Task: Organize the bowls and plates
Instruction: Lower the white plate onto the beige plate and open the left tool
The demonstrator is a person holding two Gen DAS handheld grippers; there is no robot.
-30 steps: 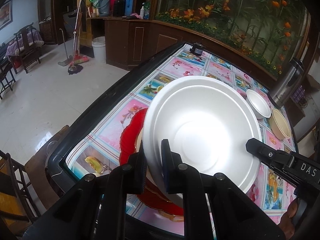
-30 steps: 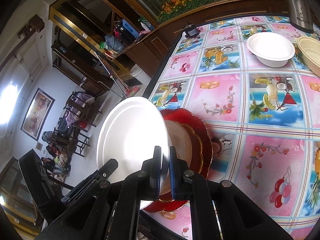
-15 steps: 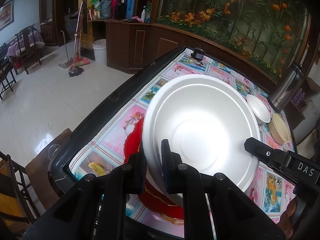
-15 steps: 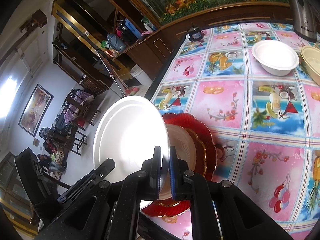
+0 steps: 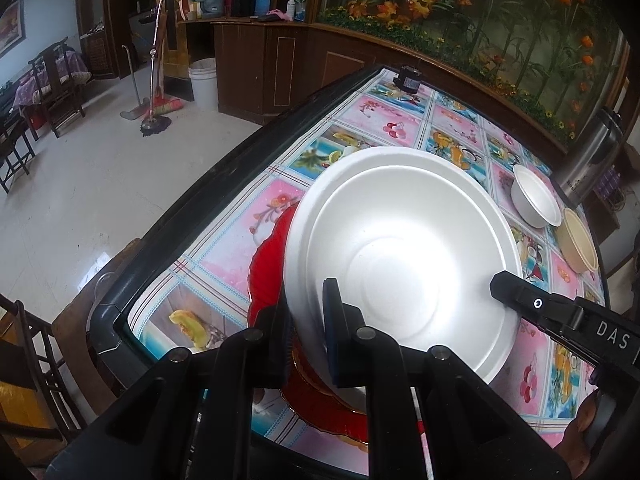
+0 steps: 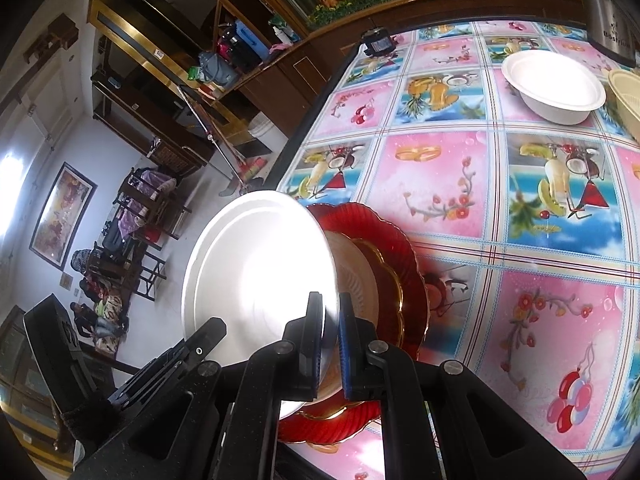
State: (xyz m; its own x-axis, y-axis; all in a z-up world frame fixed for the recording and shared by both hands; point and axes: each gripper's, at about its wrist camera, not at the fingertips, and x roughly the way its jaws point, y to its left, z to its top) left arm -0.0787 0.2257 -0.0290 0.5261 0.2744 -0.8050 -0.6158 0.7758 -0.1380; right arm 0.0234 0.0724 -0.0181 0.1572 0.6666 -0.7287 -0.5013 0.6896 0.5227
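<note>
1. The left gripper (image 5: 306, 332) and the right gripper (image 6: 330, 340) are both clamped on the rim of the white plate (image 5: 400, 248), at opposite sides.
2. The white plate hangs tilted directly above the red plate stack (image 6: 400, 264), near the table (image 6: 440, 184) edge.
3. Lowering is likely the next step.
4. The white bowl (image 6: 554, 86) and beige bowl (image 5: 578, 244) stand well apart; nothing obstructs.

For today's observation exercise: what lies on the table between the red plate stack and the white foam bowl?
Nothing: in the right wrist view only bare fruit-patterned tablecloth separates the scalloped red glass plate from the white foam bowl.
</note>
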